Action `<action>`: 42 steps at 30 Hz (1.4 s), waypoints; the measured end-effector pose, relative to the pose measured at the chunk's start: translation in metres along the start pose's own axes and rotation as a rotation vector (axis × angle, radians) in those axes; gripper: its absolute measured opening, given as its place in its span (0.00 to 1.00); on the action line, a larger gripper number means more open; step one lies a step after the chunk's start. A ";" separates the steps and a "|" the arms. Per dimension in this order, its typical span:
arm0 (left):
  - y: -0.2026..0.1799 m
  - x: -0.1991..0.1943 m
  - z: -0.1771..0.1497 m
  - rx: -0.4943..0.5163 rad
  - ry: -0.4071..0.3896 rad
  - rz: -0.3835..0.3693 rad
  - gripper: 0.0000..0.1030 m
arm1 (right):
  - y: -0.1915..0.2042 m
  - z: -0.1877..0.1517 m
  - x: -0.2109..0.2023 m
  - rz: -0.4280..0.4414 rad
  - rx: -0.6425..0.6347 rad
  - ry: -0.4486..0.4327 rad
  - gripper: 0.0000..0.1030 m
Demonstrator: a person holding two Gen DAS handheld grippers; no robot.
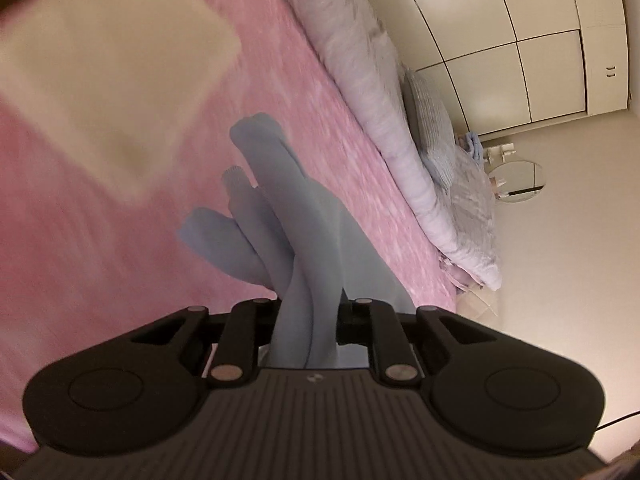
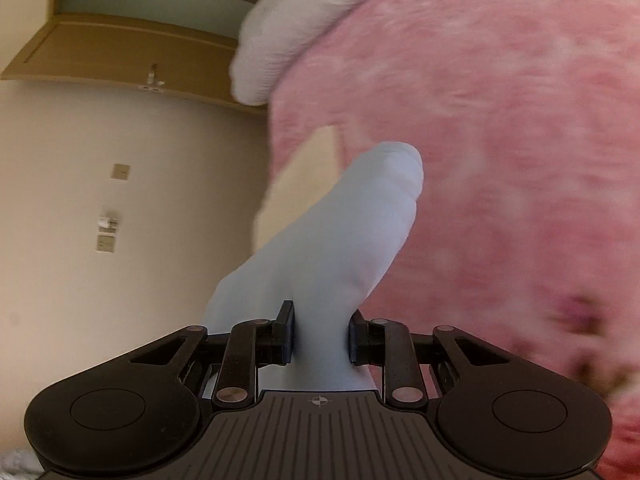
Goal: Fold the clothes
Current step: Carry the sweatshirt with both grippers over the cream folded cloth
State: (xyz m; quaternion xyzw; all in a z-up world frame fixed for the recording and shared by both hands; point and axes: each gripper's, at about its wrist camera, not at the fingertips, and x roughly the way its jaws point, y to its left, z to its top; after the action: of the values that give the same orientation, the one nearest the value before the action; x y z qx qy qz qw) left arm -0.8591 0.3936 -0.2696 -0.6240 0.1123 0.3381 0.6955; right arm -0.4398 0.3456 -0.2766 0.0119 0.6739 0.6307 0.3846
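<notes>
Both grippers are clenched on the same pale blue garment (image 1: 280, 216), lifted clear above the pink bed (image 1: 120, 280). The left gripper (image 1: 308, 320) has a twisted bunch of fabric pinched between its jaws; the right gripper (image 2: 320, 336) pinches a thicker wad of it (image 2: 348, 240).

Key relation: in both wrist views the cloth runs straight out from the jaws, forward along the fingers, and hangs toward the bed. In the left view it splits into several ropy strands (one with a ribbed end, probably a cuff), so it looks bunched, not spread flat. Neither hand looks nearer to a lay-down; judged from this, the next move needs the two grips pulled apart to tension the cloth across its long axis before lowering it onto the bed.

Hard to make out:
- The span of cloth between the two grips is in neither view.
- Garment type is unclear.
- A beige rectangle (image 1: 112, 72) on the bed is motion-blurred; possibly a folded item.
- The rolled duvet (image 1: 380, 120) lies along the bed's far edge, well apart from the cloth.
</notes>
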 end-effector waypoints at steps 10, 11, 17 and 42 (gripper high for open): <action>0.031 -0.049 0.173 0.124 -0.159 -0.008 0.13 | 0.097 0.065 0.143 0.134 -0.157 -0.103 0.23; 0.044 -0.048 0.183 0.130 -0.160 -0.008 0.14 | 0.096 0.069 0.159 0.136 -0.160 -0.108 0.24; 0.147 0.026 0.216 0.042 -0.103 0.129 0.19 | 0.028 0.075 0.277 -0.047 -0.106 -0.042 0.34; 0.164 -0.003 0.182 0.099 -0.060 0.240 0.20 | 0.014 0.026 0.251 -0.254 -0.176 0.021 0.38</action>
State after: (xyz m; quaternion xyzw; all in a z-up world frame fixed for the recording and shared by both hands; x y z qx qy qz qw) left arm -1.0102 0.5633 -0.3620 -0.5605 0.1818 0.4314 0.6831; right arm -0.6089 0.4954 -0.3887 -0.1136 0.6161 0.6336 0.4540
